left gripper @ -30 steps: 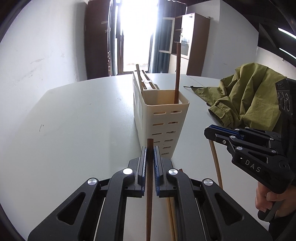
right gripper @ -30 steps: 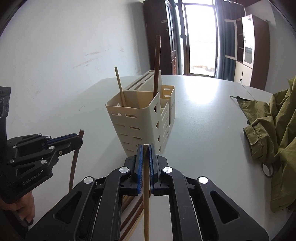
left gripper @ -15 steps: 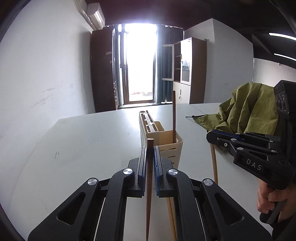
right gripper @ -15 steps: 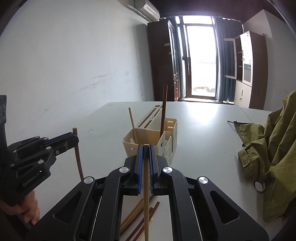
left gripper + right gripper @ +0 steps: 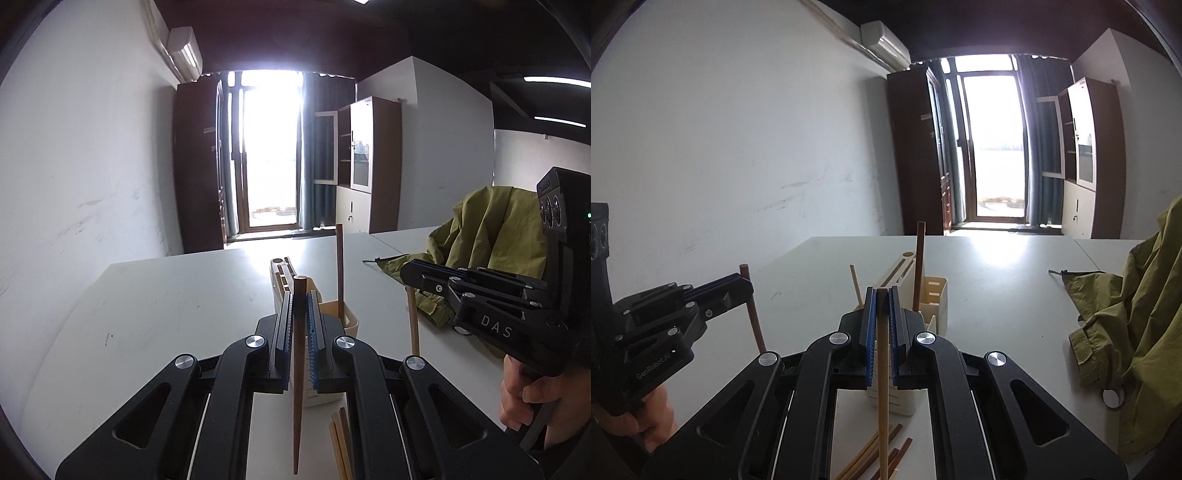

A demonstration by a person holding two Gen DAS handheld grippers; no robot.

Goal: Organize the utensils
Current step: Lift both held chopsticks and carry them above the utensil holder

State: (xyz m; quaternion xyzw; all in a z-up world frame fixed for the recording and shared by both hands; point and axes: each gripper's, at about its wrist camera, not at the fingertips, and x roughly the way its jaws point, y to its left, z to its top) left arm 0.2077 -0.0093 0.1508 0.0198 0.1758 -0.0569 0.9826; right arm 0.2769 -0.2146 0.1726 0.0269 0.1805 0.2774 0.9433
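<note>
My left gripper [image 5: 299, 301] is shut on a dark brown chopstick [image 5: 297, 376] that hangs down between the pads. Held by my right gripper [image 5: 882, 295], which is shut, is a light wooden chopstick [image 5: 882, 387]. Both are raised above the white table, just in front of the cream utensil holder [image 5: 934, 306] [image 5: 349, 321]. A dark chopstick [image 5: 918, 266] [image 5: 340, 269] and a light one [image 5: 856, 286] stand in the holder. Several loose chopsticks [image 5: 879, 454] [image 5: 341, 439] lie on the table below. Each gripper shows in the other's view, the right one [image 5: 406, 275] and the left one [image 5: 748, 286].
An olive green jacket [image 5: 1137, 332] [image 5: 484, 236] is heaped at the right of the white table [image 5: 997, 280]. A white wall runs along the left. A bright glass door and brown cabinets stand beyond the table's far edge. A hand [image 5: 532, 398] grips the right tool's handle.
Both grippers rose with their chopsticks and tilted up, so the holder sank lower in each view and more of the room shows. The jaws stayed shut.
</note>
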